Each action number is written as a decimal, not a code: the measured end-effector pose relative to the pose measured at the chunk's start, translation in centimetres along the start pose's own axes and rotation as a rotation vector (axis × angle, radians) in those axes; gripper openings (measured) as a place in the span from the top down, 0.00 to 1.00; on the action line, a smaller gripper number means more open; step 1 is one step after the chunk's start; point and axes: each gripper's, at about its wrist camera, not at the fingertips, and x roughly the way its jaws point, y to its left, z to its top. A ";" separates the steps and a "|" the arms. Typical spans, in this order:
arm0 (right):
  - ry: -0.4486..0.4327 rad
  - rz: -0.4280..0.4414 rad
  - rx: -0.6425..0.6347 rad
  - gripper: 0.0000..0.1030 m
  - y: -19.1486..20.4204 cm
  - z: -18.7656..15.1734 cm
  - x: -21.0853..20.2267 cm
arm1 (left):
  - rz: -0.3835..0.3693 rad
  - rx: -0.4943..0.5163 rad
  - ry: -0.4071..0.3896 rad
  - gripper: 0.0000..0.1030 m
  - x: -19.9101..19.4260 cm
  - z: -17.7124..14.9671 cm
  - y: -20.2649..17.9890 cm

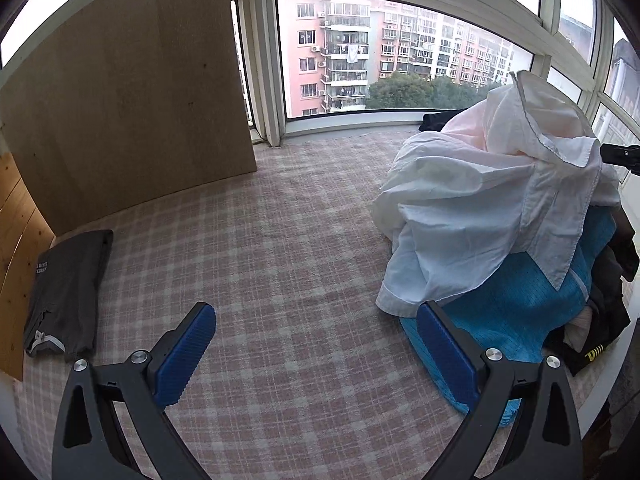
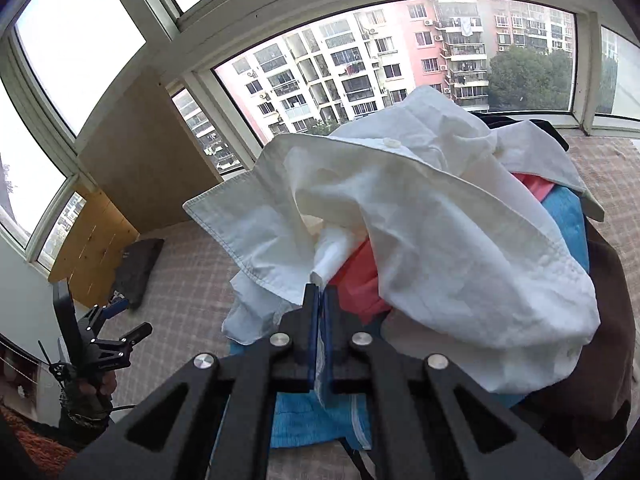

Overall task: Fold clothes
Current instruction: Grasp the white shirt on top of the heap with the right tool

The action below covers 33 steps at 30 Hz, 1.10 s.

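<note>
On the checked bedspread point(image 1: 280, 240), at its right edge, a white shirt point(image 2: 440, 240) tops the clothes pile over a blue garment point(image 1: 516, 304); the right gripper point(image 2: 320, 300) pinches the shirt's cloth; the left gripper point(image 1: 316, 344) hovers spread wide, empty; folded dark shorts point(image 1: 64, 296) lie at the left edge.

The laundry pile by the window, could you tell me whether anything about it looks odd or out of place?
Nothing damaged or spilled. The white shirt lies crumpled atop the heap, over the blue garment, with the right claw shut on a fold of it. By contrast, the dark grey garment lies neatly folded near the wooden board.
</note>
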 end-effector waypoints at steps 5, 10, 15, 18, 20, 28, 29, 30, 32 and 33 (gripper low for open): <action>-0.045 -0.332 -0.053 0.94 -2.8 -1.1 -4.9 | -0.053 0.087 0.006 0.02 1.0 0.4 -2.5; 0.063 -0.274 -0.210 0.38 -0.5 -4.7 1.0 | -0.058 0.188 -0.016 0.02 1.5 1.7 -5.4; 0.141 -0.382 -0.433 0.38 2.5 -6.9 8.9 | -0.057 0.221 -0.029 0.02 0.9 2.1 -5.9; 0.181 -0.422 -0.500 0.38 2.5 -7.2 11.3 | -0.059 0.221 -0.025 0.02 0.7 1.7 -5.5; 0.172 -0.437 -0.534 0.40 2.5 -7.0 11.6 | -0.053 0.215 -0.017 0.02 0.7 1.4 -5.2; 0.237 -0.468 -0.619 0.71 1.2 -7.3 12.8 | -0.056 0.174 0.009 0.02 1.5 0.4 -4.2; 0.237 -0.466 -0.621 0.72 1.1 -7.3 12.9 | -0.056 0.169 0.011 0.02 1.5 0.3 -4.1; 0.224 -0.448 -0.599 0.87 1.1 -6.9 12.5 | -0.057 0.166 0.015 0.02 1.5 0.2 -4.0; 0.168 -0.372 -0.496 0.94 1.0 -5.1 10.3 | -0.053 0.163 0.014 0.02 1.3 0.1 -3.7; 0.130 -0.315 -0.426 0.94 0.8 -3.7 8.4 | -0.050 0.161 0.012 0.02 1.2 0.0 -3.5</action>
